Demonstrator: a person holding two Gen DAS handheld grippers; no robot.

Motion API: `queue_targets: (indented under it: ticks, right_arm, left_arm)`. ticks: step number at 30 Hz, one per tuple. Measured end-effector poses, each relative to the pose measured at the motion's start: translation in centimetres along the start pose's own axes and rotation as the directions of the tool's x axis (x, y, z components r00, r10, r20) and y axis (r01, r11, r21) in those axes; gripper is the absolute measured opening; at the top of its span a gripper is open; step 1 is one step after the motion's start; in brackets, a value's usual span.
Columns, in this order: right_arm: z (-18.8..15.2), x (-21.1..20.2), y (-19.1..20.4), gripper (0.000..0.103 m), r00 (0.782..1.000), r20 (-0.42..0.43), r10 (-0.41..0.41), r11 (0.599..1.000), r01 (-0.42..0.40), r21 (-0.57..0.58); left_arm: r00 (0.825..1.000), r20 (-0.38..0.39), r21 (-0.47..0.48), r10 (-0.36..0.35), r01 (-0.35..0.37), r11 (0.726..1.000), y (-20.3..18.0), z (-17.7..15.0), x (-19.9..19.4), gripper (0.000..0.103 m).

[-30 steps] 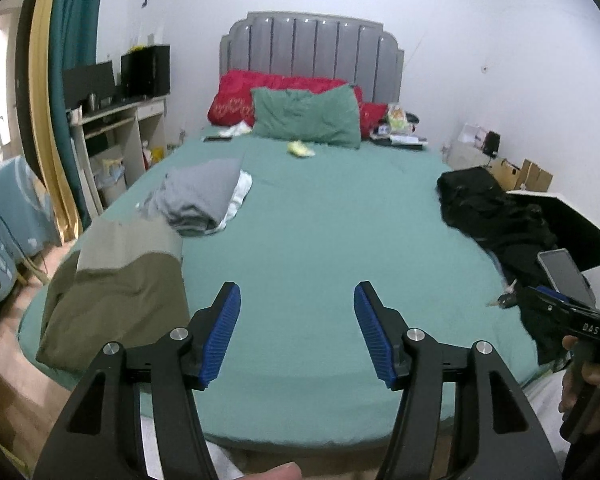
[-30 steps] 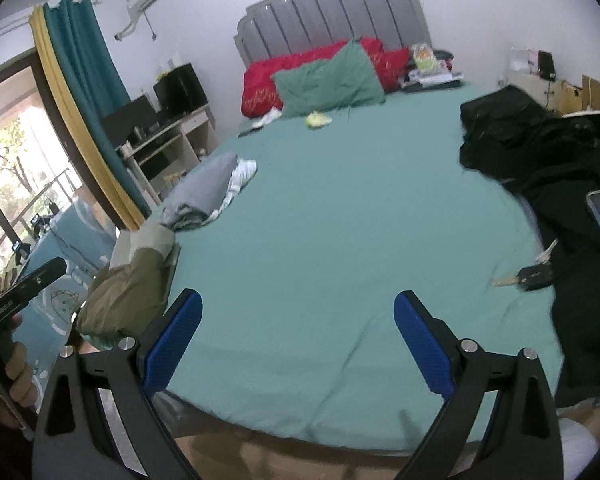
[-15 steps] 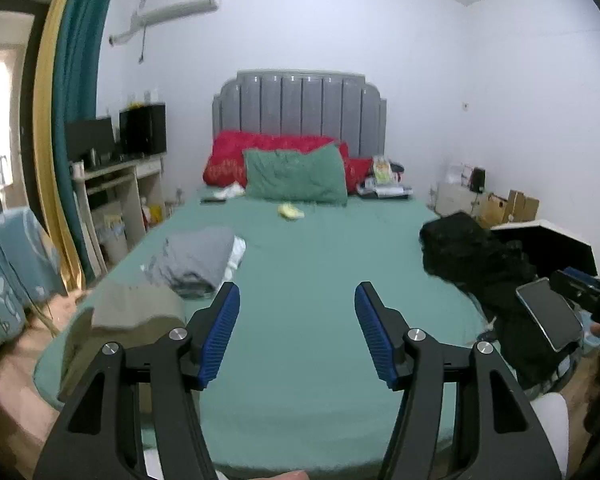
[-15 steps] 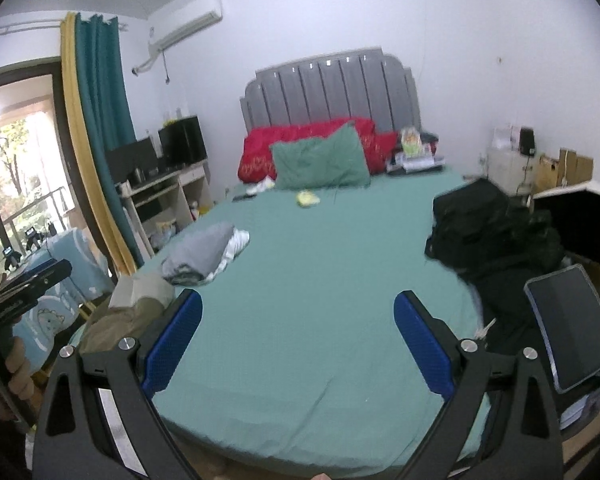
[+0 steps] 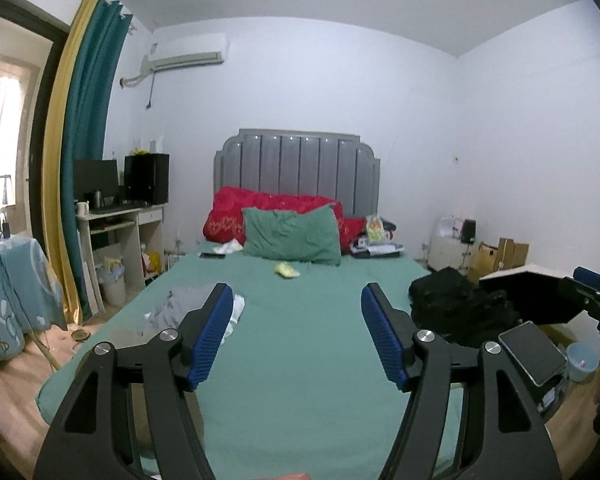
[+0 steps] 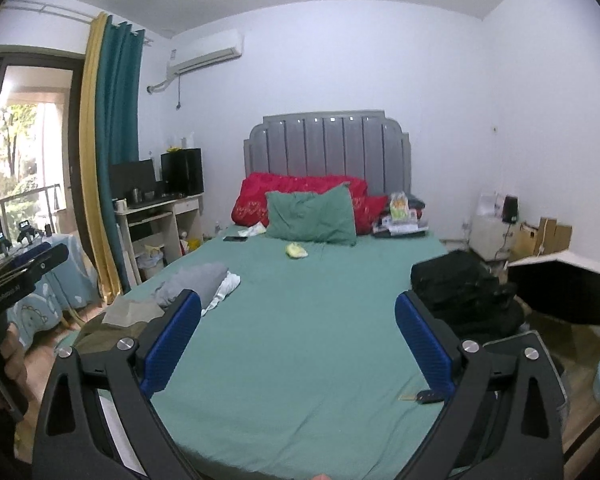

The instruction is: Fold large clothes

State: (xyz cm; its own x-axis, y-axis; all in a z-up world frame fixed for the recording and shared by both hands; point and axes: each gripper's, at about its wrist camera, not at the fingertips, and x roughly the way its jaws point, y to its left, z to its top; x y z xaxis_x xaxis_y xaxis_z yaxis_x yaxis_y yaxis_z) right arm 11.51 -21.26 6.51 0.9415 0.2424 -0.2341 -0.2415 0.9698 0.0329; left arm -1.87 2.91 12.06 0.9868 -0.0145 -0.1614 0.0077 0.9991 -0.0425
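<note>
A bed with a green sheet fills both views. A grey garment over white cloth lies at its left side, also in the left wrist view. An olive and beige garment lies at the bed's near left corner. A black heap of clothes lies at the right side, also in the right wrist view. My left gripper and my right gripper are both open and empty, held level above the foot of the bed, away from every garment.
A green pillow, red pillows and a grey headboard stand at the far end. A phone lies on a stand at the right, a black key on the sheet. A desk and curtains stand left.
Both grippers have tilted up and drawn back from the bed, so the views now show the wall, headboard and ceiling. Both stay open and empty.
</note>
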Motion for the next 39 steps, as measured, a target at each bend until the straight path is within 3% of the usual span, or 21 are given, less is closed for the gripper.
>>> queue_targets:
  ticks: [7,22,39]
  right_arm:
    - [0.4,-0.4,2.4,0.102,0.999,0.05,-0.018,1.0,0.018,0.002]
    - [-2.6,5.3,5.3,0.102,0.996,-0.08,0.041,0.999,-0.042,-0.007]
    - [-3.1,6.5,4.5,0.102,0.993,-0.115,0.022,1.0,-0.02,0.021]
  left_arm:
    - [1.0,0.009,-0.049,0.03,-0.029,0.998,2.6,-0.3,-0.4,0.07]
    - [0.995,-0.075,-0.083,0.071,-0.078,0.994,6.7,-2.8,2.7,0.07]
    - [0.993,-0.106,-0.083,0.056,-0.065,0.994,6.8,-3.7,4.0,0.07]
